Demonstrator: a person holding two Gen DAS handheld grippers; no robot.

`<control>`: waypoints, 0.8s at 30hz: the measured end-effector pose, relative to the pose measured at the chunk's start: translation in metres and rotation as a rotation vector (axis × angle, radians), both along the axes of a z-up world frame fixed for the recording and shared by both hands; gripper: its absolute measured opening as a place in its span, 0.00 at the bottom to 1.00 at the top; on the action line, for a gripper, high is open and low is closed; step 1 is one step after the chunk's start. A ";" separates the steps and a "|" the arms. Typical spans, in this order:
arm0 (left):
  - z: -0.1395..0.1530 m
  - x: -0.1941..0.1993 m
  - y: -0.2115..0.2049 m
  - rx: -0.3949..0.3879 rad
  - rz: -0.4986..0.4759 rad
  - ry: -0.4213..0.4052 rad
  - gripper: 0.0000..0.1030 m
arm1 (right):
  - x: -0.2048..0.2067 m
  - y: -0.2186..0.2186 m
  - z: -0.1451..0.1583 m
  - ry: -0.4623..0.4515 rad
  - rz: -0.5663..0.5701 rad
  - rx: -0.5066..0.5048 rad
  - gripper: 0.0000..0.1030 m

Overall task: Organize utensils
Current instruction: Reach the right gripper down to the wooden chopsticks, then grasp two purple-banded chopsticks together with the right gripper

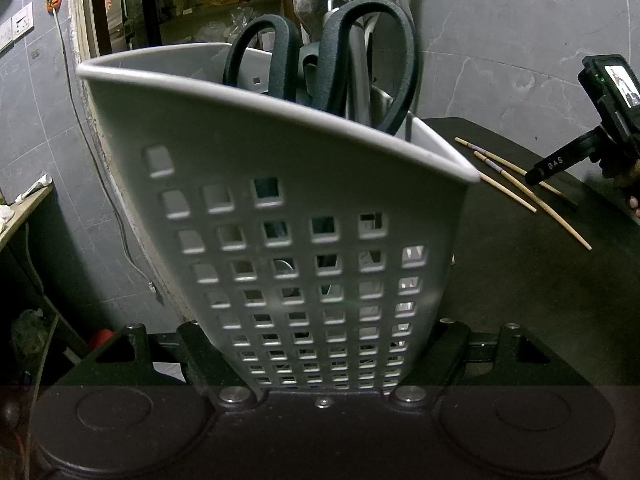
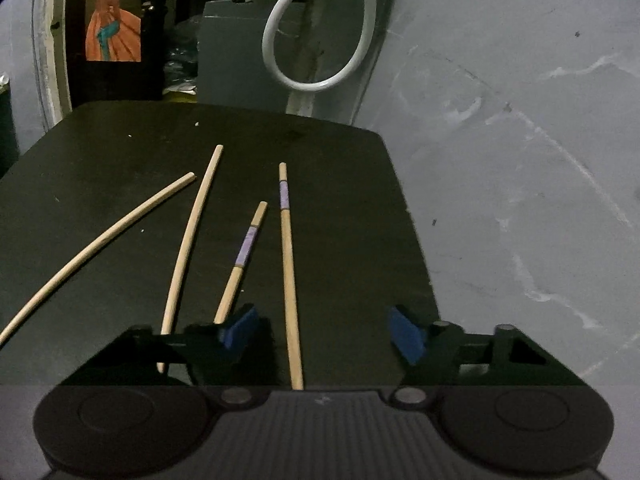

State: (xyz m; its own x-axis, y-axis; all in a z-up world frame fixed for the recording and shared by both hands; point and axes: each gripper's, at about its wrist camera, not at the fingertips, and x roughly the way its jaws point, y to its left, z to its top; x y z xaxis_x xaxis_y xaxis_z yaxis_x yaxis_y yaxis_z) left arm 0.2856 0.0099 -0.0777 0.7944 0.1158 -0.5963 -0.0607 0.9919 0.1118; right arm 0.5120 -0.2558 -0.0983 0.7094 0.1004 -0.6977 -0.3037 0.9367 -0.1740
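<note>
Scissors (image 1: 320, 68) already stand in the holder (image 1: 304, 216) the left claw (image 1: 320, 364) grips; 4 chopsticks (image 2: 289, 280) remain on the table (image 2: 100, 152), one between the right claw's (image 2: 322, 332) open jaws.

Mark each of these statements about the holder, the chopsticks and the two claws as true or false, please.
1. The left claw grips the holder. True.
2. The scissors lie on the table. False: they stand in the holder, handles up.
3. Four chopsticks lie on the table. True.
4. The right claw is shut on a chopstick. False: one chopstick lies between its fingers, but the pads stand apart from it.
5. All chopsticks have a purple band. False: only two do.
</note>
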 end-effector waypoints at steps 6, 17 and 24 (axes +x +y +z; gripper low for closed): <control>0.000 0.001 0.000 0.001 0.001 0.001 0.77 | 0.009 -0.004 0.000 0.046 0.005 0.065 0.34; 0.001 0.001 0.000 0.000 0.000 0.001 0.77 | -0.030 -0.009 0.002 0.088 0.069 0.116 0.06; 0.001 0.002 0.000 0.002 -0.002 0.001 0.77 | -0.061 -0.009 0.004 0.106 0.099 0.119 0.07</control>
